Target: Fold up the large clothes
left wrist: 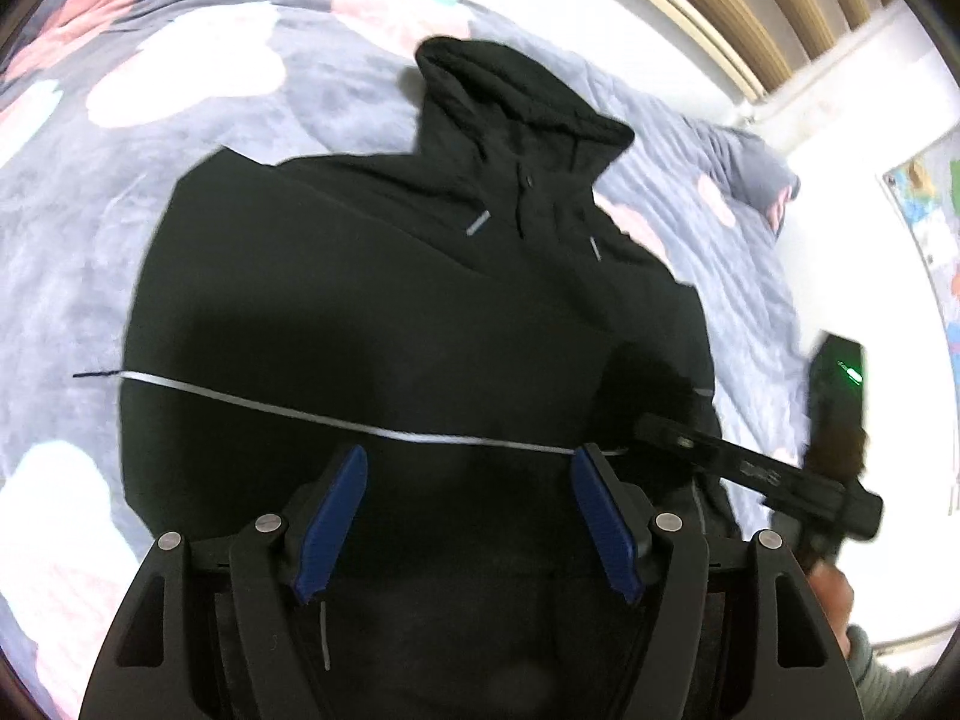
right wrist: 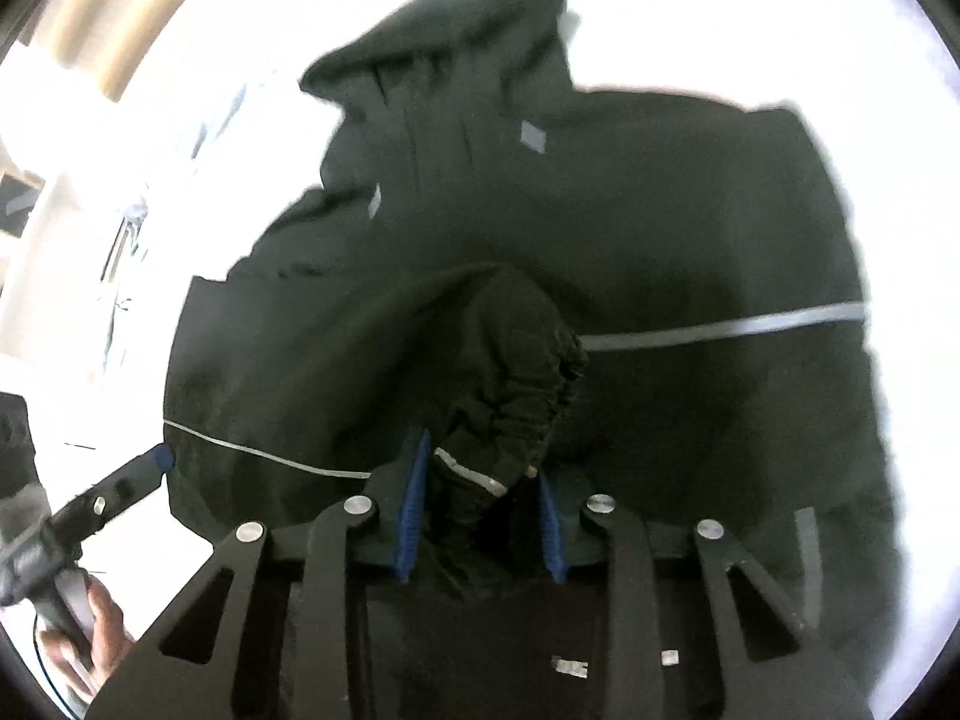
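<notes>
We see a black hooded jacket point(left wrist: 372, 276) flat on a grey floral quilt point(left wrist: 90, 228), hood toward the white wall point(left wrist: 648, 18); left gripper point(left wrist: 468, 516) gapes empty, right gripper point(right wrist: 483, 516) pinches its cuff point(right wrist: 480, 474).

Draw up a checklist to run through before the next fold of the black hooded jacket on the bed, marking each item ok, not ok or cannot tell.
1. Right tool closed on the sleeve cuff: ok, bunched cuff between its pads.
2. Left tool free: ok, jaws open, nothing between them.
3. Jacket spread on the blanket: ok.
4. Hood laid flat: not ok, creased.
5. Other sleeve's position: cannot tell.
</notes>
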A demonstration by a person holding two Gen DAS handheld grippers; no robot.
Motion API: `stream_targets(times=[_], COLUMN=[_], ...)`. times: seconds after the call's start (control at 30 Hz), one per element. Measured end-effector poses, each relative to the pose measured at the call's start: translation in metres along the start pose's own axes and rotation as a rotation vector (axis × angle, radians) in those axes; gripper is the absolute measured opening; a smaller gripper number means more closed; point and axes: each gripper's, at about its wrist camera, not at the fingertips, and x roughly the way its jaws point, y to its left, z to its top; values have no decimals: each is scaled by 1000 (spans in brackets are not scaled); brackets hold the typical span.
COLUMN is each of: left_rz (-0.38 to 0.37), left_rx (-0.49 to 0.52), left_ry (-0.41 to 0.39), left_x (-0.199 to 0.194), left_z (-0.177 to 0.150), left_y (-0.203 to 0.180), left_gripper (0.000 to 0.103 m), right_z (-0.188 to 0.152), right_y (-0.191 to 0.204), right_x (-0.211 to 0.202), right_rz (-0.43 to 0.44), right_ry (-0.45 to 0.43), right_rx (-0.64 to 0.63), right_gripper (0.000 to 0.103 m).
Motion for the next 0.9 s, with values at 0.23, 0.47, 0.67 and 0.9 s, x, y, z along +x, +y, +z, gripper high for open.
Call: stream_targets(times=[0.23, 0.47, 0.67, 0.9], left_rz=[17, 139, 267, 311], left_rx=[43, 116, 165, 215], left_ry=[-75, 56, 115, 105], left_x=[-10, 85, 145, 139], left_z=[20, 48, 43, 40], left_y=[-8, -12, -1, -15], left_gripper=[72, 72, 79, 85], right_z=[33, 40, 25, 32], right_y=[-36, -98, -127, -111], right_x=[-86, -30, 38, 25], right_rz=[-153, -330, -416, -496], right_ry=[-220, -108, -10, 14], right_rx=[20, 44, 33, -32], right_gripper=[33, 33, 42, 49])
